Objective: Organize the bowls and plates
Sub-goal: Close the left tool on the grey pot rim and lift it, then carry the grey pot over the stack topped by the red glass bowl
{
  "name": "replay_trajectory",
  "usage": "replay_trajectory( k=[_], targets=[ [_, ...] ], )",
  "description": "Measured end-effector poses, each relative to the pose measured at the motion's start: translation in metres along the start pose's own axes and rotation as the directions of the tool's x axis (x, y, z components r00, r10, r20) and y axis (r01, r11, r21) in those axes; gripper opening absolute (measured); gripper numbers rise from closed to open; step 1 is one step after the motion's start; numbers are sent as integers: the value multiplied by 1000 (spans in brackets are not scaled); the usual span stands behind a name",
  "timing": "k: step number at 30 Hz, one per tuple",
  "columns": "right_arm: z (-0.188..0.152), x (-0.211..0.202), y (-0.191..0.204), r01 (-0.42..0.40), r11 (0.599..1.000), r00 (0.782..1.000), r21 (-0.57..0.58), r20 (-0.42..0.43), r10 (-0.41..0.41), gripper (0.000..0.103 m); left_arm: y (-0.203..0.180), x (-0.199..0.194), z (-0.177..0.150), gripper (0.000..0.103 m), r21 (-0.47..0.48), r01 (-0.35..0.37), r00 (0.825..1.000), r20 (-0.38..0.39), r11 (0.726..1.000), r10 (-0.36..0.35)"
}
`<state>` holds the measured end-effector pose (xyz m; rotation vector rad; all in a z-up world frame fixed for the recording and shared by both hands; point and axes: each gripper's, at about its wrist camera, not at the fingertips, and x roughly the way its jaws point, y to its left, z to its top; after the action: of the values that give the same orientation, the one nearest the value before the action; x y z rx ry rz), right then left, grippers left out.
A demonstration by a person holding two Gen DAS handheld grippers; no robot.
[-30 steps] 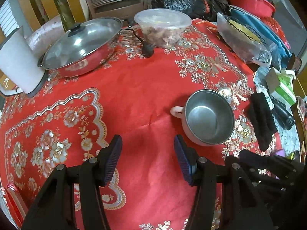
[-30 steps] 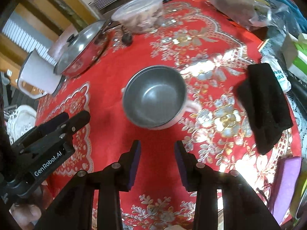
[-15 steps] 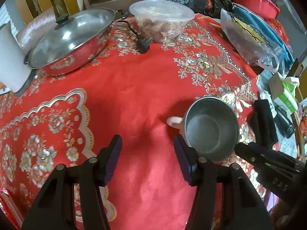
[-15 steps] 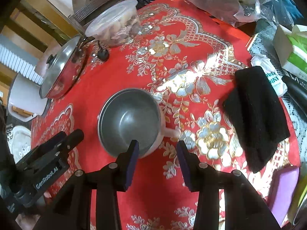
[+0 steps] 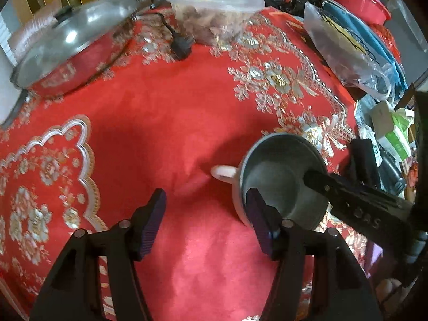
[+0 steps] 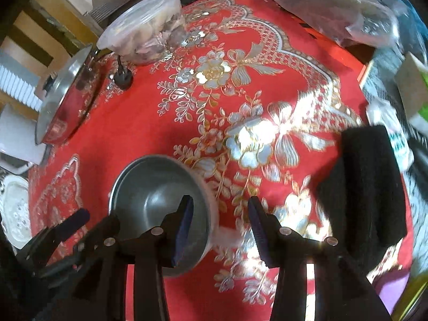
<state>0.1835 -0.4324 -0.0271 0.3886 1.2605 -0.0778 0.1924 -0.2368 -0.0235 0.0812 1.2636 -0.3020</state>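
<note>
Your right tool straddles the near wall of the round steel bowl with a pale outer shell and two stubby pale handles, one finger inside the basin and the other outside by the rim, jaws apart and not yet pinched. The bowl sits upright, mouth to the ceiling, on the red surface with gold and silver flower embroidery, toward its right side and well apart from the lidded steel pan and the clear plastic tub of food at the far edge. A black folded cloth lies near the bowl on its right.

Your left tool hovers wide open over bare red cloth just left of the bowl, holding nothing; its right finger overlaps the bowl's near rim in the left wrist view, and contact cannot be judged.

The bowl looks light, rigid and smooth, likely slippery on the steel lining, so a firm pinch across the wall, close to a handle, seems the safest hold. One handle points left toward the left tool; the other is blurred beside your right tool's fingers. The line through the two handles runs roughly left to right across the surface.
</note>
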Motion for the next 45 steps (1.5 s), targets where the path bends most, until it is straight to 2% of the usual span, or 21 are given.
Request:
replay_trajectory(
  k=[4,5,6,7,8,10,12,14,20,29,37,45],
  targets=[
    [7,14,1,-3,998,999,-56,-34,1,41,-7,10,-3,61,12,3,1000,-23,1000,-3],
    [7,17,1,-14,998,999,-62,-44,12,34,-7,13,-4,61,5,9,999,-31,1000,-9],
    [7,19,1,-27,998,998,-60,-50,24,31,-7,15,-4,61,-1,16,999,-36,1000,-16],
    [6,19,1,-34,998,999,-59,-42,32,20,-8,19,-3,61,-7,23,999,-44,1000,-23],
    [6,20,1,-69,996,996,-53,-57,66,14,-9,23,-3,61,-8,32,998,-51,999,-32],
    [3,20,4,-73,995,995,-62,-68,68,13,-11,29,-3,60,-3,50,997,-64,999,-50],
    [0,20,8,-79,994,994,-74,-78,74,13,-15,36,-4,29,18,45,995,-93,999,-43],
    [-4,18,9,-88,994,994,-70,-75,82,13,-18,32,-5,16,44,43,996,-77,998,-40],
    [-15,16,19,-99,992,992,-77,-81,93,13,-10,28,-6,12,53,35,997,-74,998,-31],
    [-24,9,68,-125,981,990,-147,-82,114,13,25,0,-18,11,12,9,999,-45,1000,-9],
    [-40,-3,133,-164,951,985,-263,-101,142,13,76,-33,-43,11,-95,-33,999,-11,995,33],
    [-71,-10,215,-208,887,976,-412,-143,162,13,147,-71,-79,11,-234,-80,996,19,969,86]
  ],
)
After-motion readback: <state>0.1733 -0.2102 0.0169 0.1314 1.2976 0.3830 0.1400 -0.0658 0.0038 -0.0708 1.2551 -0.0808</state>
